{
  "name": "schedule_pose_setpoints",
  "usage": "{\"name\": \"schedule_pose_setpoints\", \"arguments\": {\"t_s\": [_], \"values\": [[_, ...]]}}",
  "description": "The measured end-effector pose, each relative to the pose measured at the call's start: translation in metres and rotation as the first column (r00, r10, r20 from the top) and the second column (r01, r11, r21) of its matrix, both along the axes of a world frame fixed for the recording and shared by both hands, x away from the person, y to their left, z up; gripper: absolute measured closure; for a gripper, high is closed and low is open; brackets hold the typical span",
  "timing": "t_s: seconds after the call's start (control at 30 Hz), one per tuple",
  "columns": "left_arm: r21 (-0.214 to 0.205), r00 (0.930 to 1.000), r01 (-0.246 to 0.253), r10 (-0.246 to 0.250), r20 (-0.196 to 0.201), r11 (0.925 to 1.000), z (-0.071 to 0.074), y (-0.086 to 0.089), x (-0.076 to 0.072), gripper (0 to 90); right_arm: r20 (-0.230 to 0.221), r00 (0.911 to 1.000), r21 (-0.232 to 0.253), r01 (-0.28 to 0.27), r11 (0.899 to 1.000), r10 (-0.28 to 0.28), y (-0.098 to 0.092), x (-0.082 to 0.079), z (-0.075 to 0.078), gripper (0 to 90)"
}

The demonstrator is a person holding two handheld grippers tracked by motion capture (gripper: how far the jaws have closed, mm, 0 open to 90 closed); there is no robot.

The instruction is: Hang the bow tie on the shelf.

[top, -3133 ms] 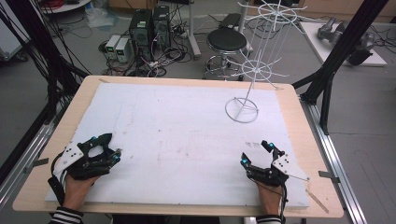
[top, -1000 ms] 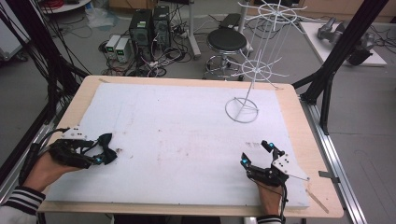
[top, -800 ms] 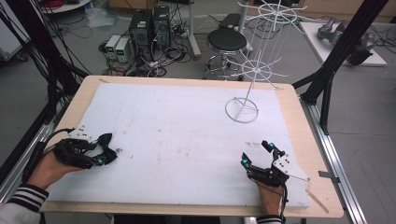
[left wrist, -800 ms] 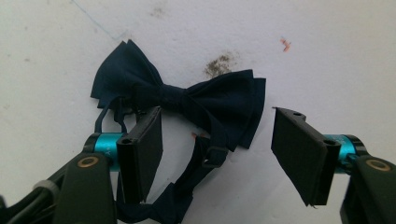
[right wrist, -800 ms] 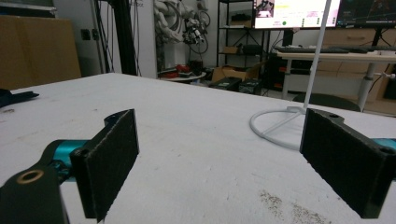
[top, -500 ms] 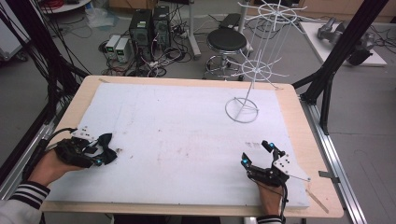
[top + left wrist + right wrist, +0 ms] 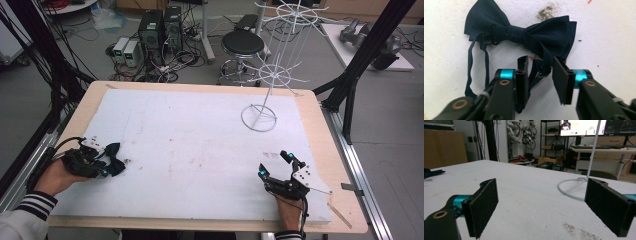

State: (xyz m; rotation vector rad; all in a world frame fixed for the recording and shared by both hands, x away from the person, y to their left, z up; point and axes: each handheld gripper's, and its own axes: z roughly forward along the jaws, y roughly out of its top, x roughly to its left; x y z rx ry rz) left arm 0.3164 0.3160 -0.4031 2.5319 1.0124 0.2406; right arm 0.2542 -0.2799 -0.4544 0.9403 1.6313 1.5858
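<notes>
A dark navy bow tie lies flat on the white mat near its left edge, and its thin strap loops down toward the camera. My left gripper stands open just short of the bow, with a bit of the strap between its jaws. From above, the bow tie sits at the tips of the left gripper. At the front right of the mat my right gripper rests open, and in its own view the right gripper holds nothing.
A tall white wire rack stands at the back right, its ring base resting on the mat. The mat lies on a wooden table. Black frame posts, computers and a stool stand beyond the table.
The left hand has swung from the front edge out to the left side, and the bow tie now lies at its jaws. The right gripper has stayed put.
</notes>
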Motion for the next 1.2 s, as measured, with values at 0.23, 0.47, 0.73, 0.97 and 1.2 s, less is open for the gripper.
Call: {"name": "schedule_pose_setpoints", "arguments": {"t_s": [0.23, 0.47, 0.73, 0.97, 1.2], "values": [[0.006, 0.9999, 0.0, 0.0, -0.011, 1.0, -0.001, -0.001, 0.0, 78.5, 0.0, 1.0, 0.001, 0.0, 1.0, 0.0, 0.0, 0.0, 0.0, 10.7], [0.001, 0.9998, -0.006, 0.006, -0.02, 1.0, -0.001, -0.002, -0.001, 84.7, 0.0, 1.0, 0.0, 0.0, 1.0, 0.0, 0.0, 0.0, 0.0, 10.7], [-0.013, 0.9998, -0.014, 0.014, -0.011, 0.9998, 0.0, -0.001, -0.002, 85.5, 0.0, 1.0, 0.001, 0.0, 1.0, 0.0, 0.0, 0.0, 0.0, 10.7], [-0.104, 0.9979, -0.048, 0.053, 0.038, 0.9934, 0.01, 0.006, -0.004, 85.6, 0.0, 1.0, 0.0, -0.001, 1.0, 0.001, 0.0, 0.0, 0.0, 10.7], [-0.194, 0.991, -0.064, 0.085, 0.104, 0.9789, 0.019, 0.01, -0.005, 85.7, 0.0, 1.0, -0.001, -0.001, 1.0, 0.001, 0.0, 0.0, 0.0, 10.7]]}}
